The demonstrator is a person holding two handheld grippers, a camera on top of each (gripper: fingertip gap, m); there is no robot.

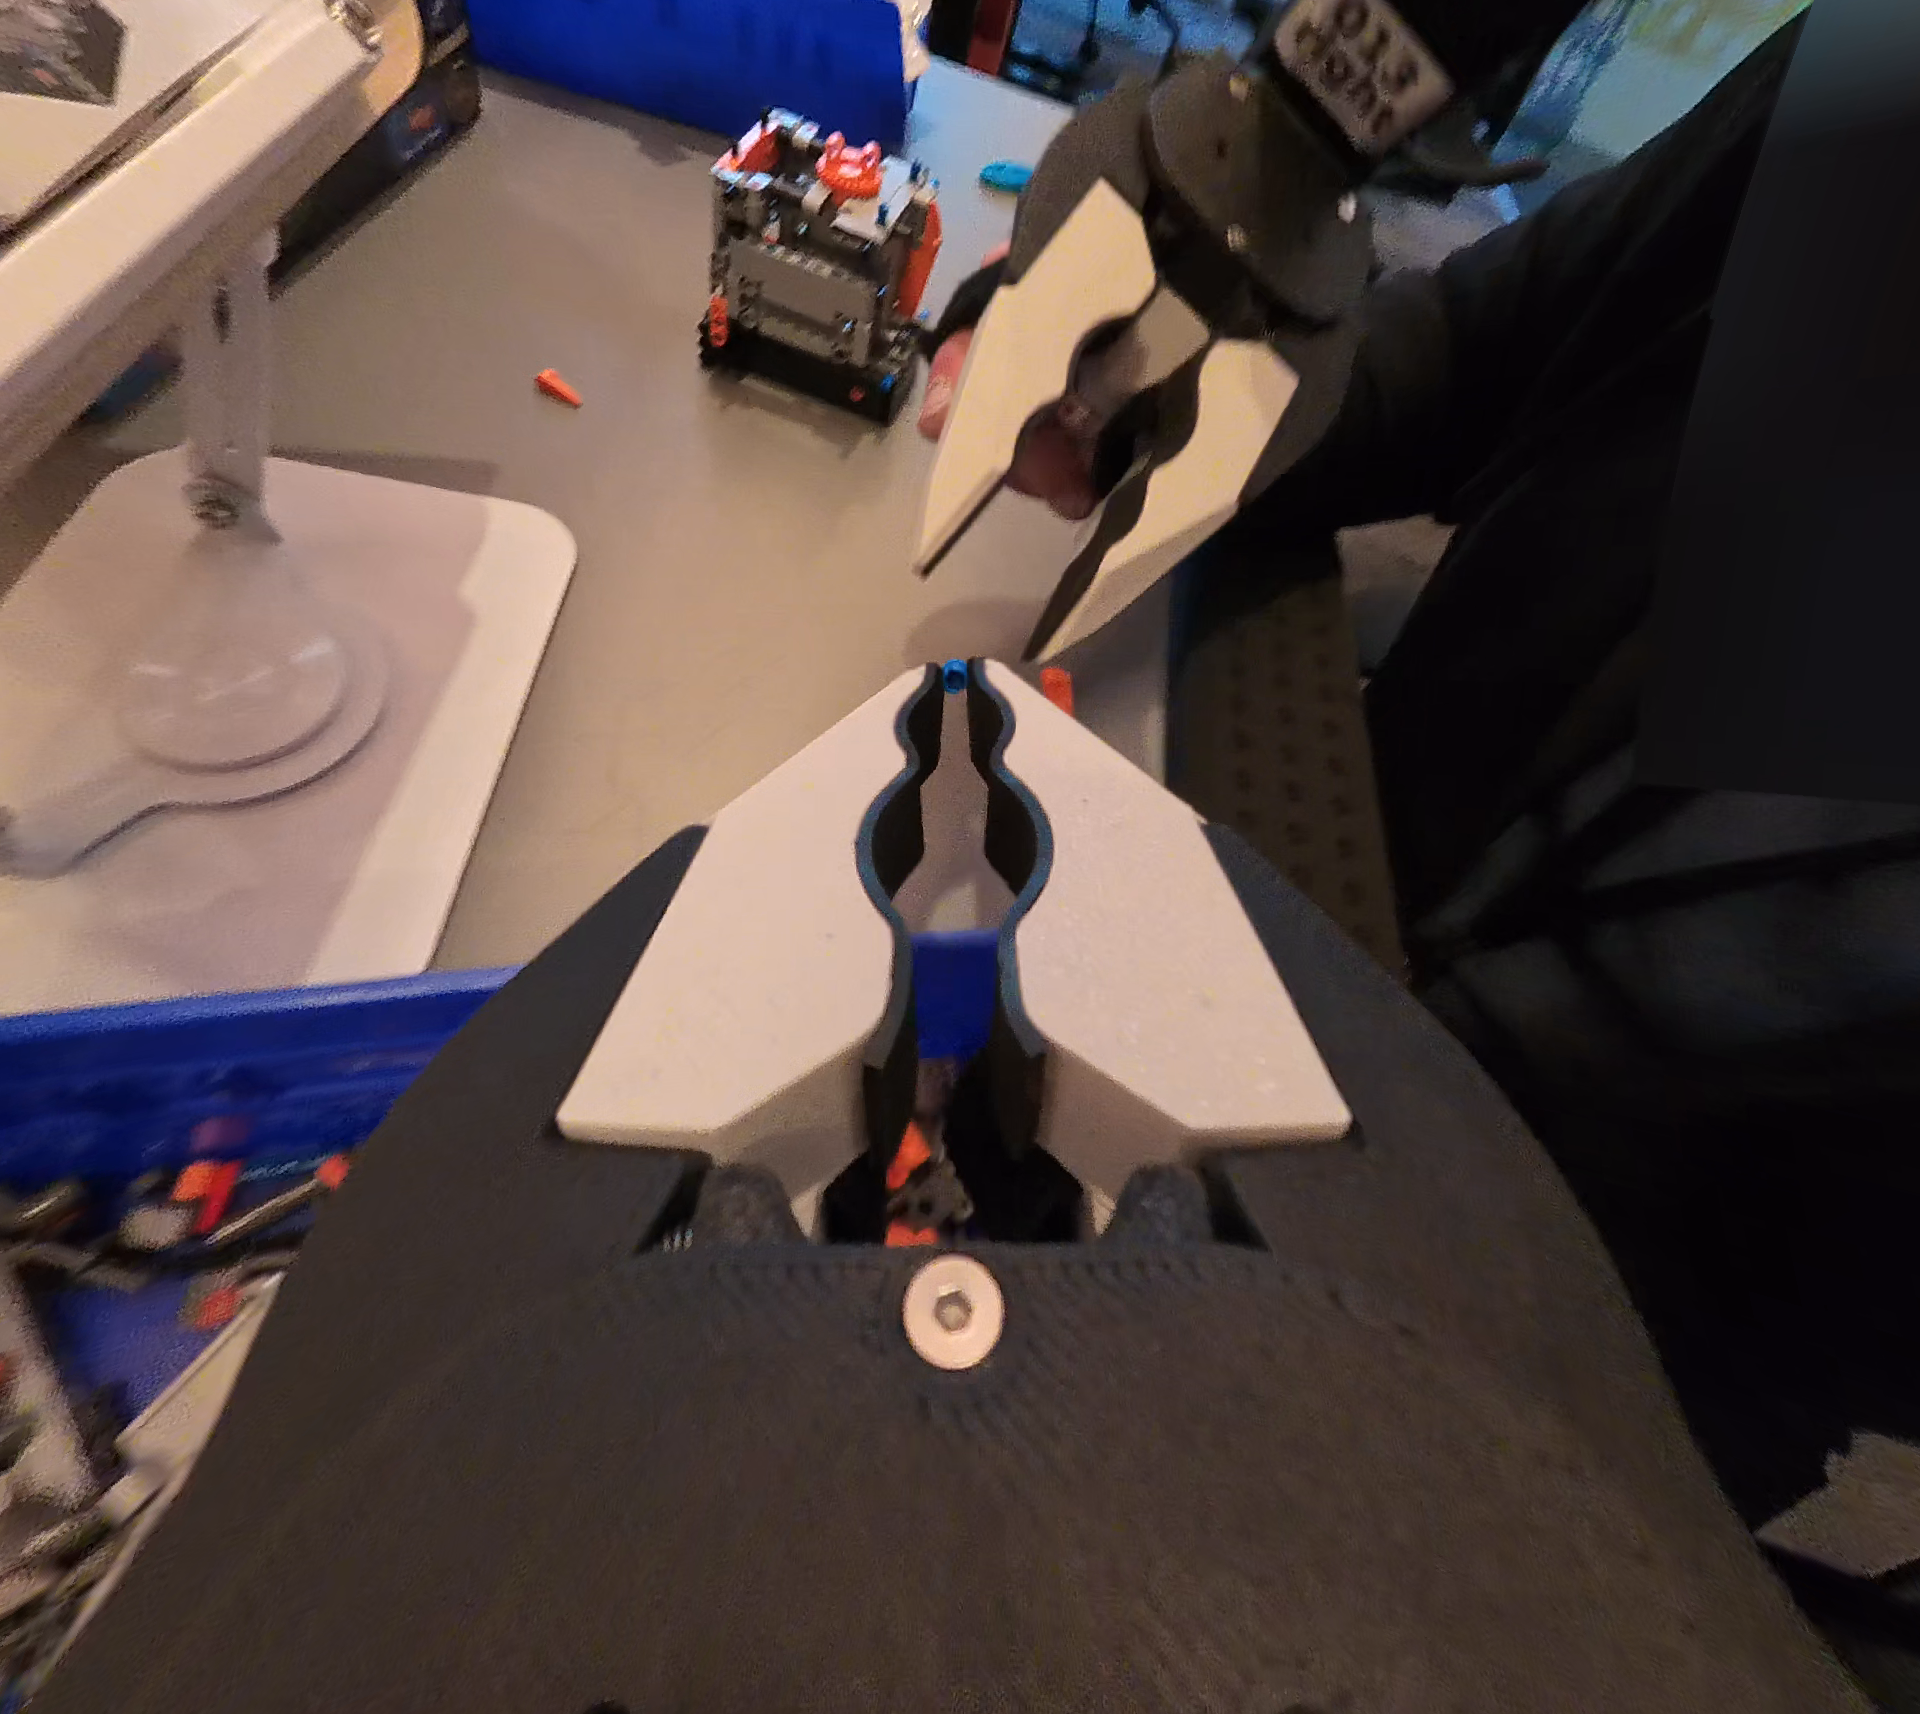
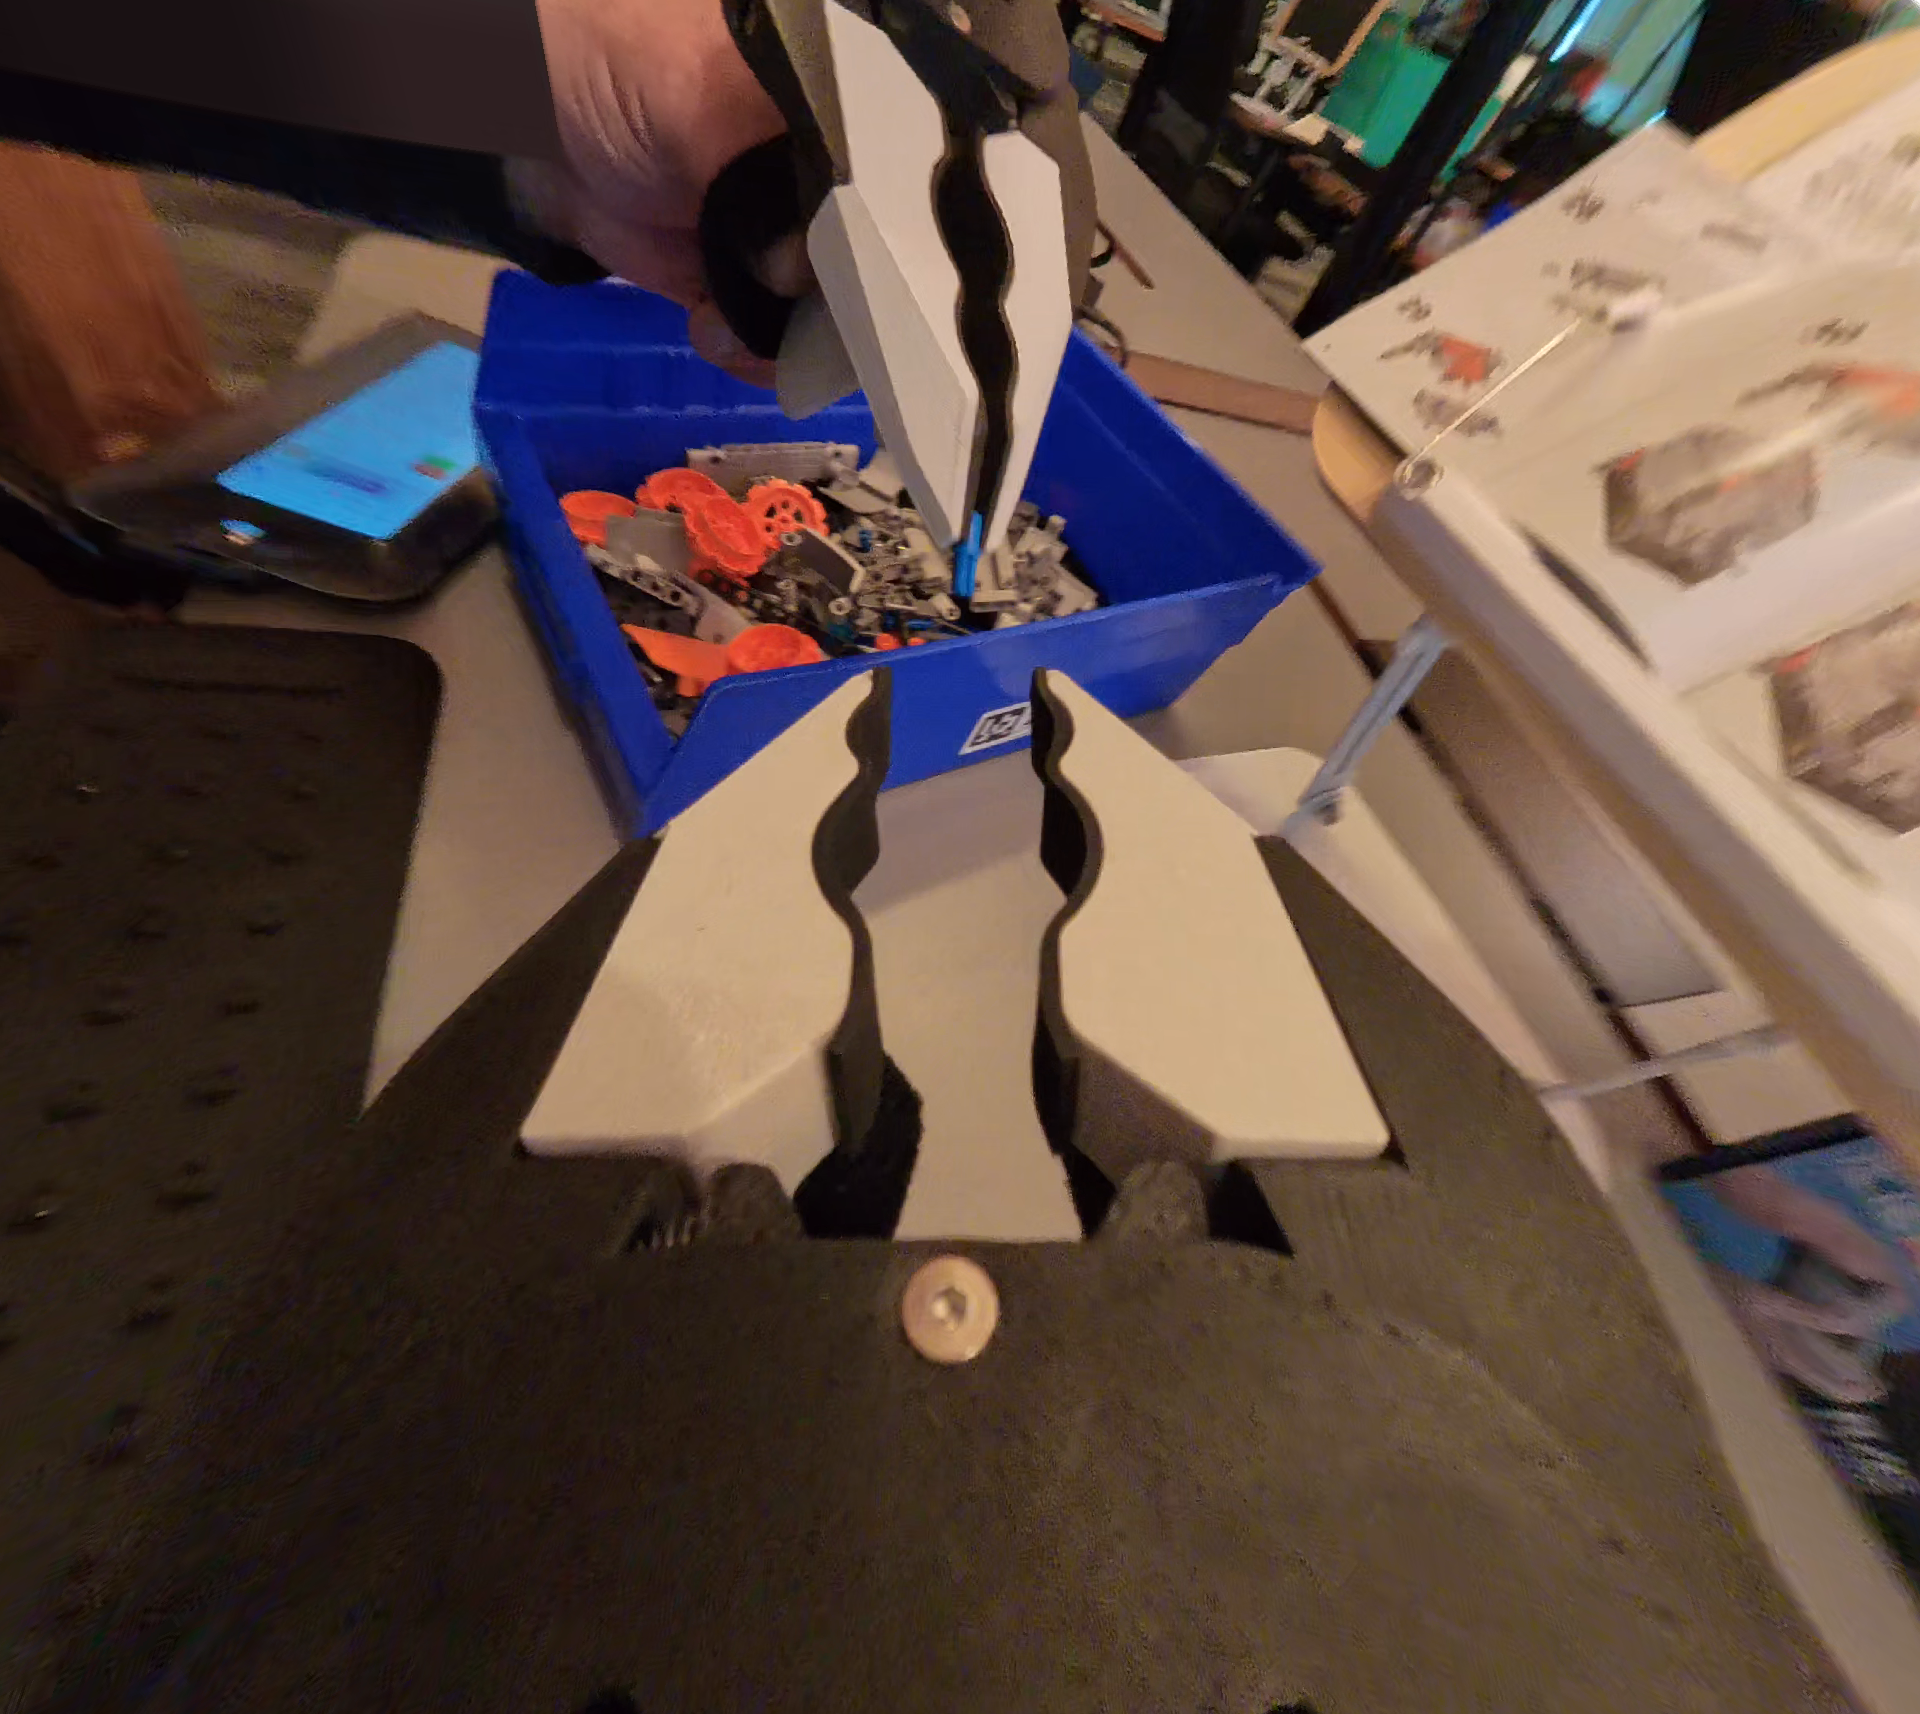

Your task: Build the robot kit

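Left wrist view: my left gripper pinching small blue pin right at fingertips, right gripper hovering just beyond. Right wrist view: my right one gaping wide, empty; pin dangling over blue bin of parts.

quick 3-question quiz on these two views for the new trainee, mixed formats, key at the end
1. True or false: the left tool is shut on a small blue pin above the blue bin of mixed parts.
2. The right tool is: A) shut on an orange gear, B) open with nothing between its fingers, C) shut on the bin's rim.
3. Fill in: the partly built grey, black and orange model stands on the ____.

Key: 1 true; 2 B; 3 table.
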